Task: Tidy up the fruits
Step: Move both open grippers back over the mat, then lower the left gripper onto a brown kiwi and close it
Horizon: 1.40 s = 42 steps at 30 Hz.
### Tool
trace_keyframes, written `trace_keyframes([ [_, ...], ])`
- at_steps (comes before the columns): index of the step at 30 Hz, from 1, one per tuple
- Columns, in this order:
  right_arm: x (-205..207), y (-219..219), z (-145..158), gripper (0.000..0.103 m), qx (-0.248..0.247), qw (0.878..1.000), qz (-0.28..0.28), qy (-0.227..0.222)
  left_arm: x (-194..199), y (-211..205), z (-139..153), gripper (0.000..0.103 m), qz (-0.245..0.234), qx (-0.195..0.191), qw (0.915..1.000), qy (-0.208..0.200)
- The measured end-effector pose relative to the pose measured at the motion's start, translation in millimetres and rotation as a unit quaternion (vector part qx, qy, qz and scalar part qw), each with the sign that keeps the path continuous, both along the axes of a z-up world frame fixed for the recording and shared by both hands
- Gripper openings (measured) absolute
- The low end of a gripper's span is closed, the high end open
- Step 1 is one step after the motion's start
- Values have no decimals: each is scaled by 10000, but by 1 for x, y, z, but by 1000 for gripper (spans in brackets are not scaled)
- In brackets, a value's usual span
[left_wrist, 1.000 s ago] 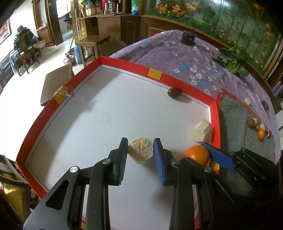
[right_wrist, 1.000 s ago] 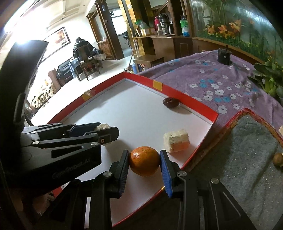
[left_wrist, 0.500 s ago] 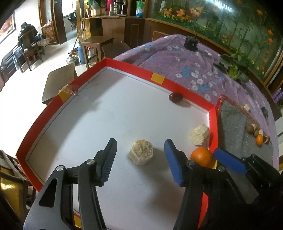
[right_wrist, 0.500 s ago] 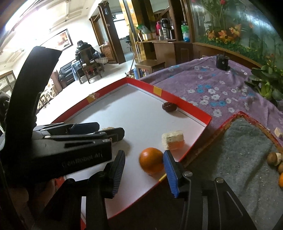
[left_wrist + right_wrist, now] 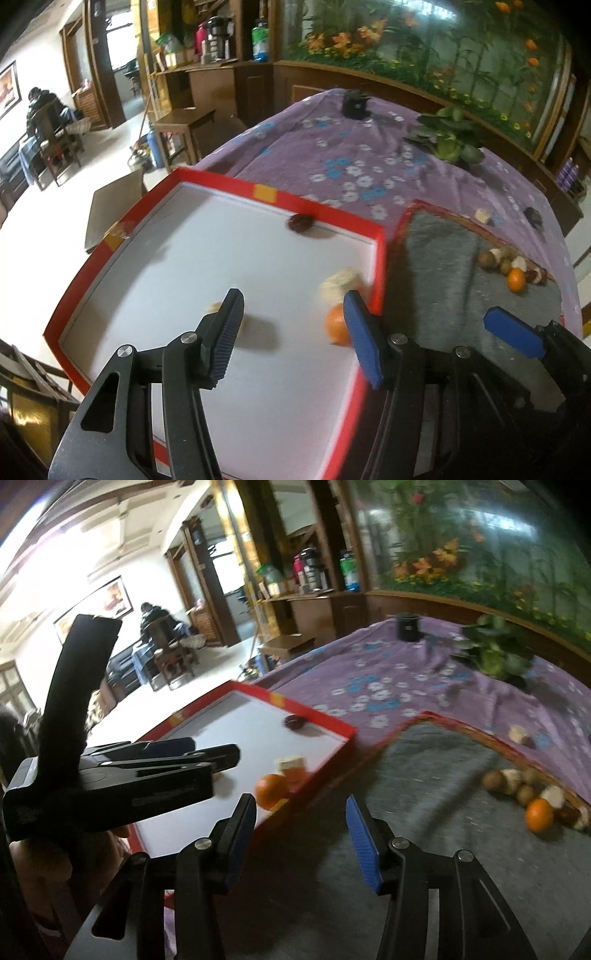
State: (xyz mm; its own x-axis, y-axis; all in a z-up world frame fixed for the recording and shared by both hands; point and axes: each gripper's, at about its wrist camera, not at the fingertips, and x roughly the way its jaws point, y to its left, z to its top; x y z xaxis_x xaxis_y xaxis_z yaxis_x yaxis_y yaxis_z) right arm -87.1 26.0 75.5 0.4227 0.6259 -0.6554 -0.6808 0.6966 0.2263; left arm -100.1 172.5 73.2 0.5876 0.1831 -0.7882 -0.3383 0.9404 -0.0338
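A white tray with a red rim (image 5: 373, 225) (image 5: 325, 723) holds an orange (image 5: 335, 324) (image 5: 271, 790), a pale chunk (image 5: 340, 282) (image 5: 293, 766), a dark fruit (image 5: 300, 222) (image 5: 294, 722) and a round beige piece (image 5: 216, 308) partly hidden by my left finger. My left gripper (image 5: 291, 332) is open and empty above the tray. My right gripper (image 5: 301, 834) is open and empty, above the grey tray's near edge, right of the orange.
A grey-lined tray (image 5: 443, 266) (image 5: 424, 775) to the right holds several small fruits and an orange (image 5: 515, 278) (image 5: 539, 814) at its far side. A purple flowered cloth (image 5: 351, 155) covers the table. A potted plant (image 5: 450, 144) and a black cup (image 5: 354, 103) stand behind.
Both grippers opened and drew back and up. The right let go of the orange, which now lies by the tray's right rim. The left released the beige piece.
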Motion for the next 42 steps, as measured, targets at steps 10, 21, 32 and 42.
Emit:
trace_keyframes([
  [10, 9, -79, -2, 49, -97, 9960, -883, -72, 21, -68, 3, 63, -648, -8, 9979, -83],
  [21, 19, -159, -14, 51, -54, 9860, -1667, 3, 52, -128, -9, 63, -1444, -385, 9887, 150],
  [32, 35, -196, -23, 51, 128, 9828, -1826, 229, 114, -182, -32, 63, -2721, 219, 9603, 569],
  [42, 57, -215, -31, 51, 384, 9790, -1955, 440, 161, -187, -60, 61, -3392, 583, 9345, 908],
])
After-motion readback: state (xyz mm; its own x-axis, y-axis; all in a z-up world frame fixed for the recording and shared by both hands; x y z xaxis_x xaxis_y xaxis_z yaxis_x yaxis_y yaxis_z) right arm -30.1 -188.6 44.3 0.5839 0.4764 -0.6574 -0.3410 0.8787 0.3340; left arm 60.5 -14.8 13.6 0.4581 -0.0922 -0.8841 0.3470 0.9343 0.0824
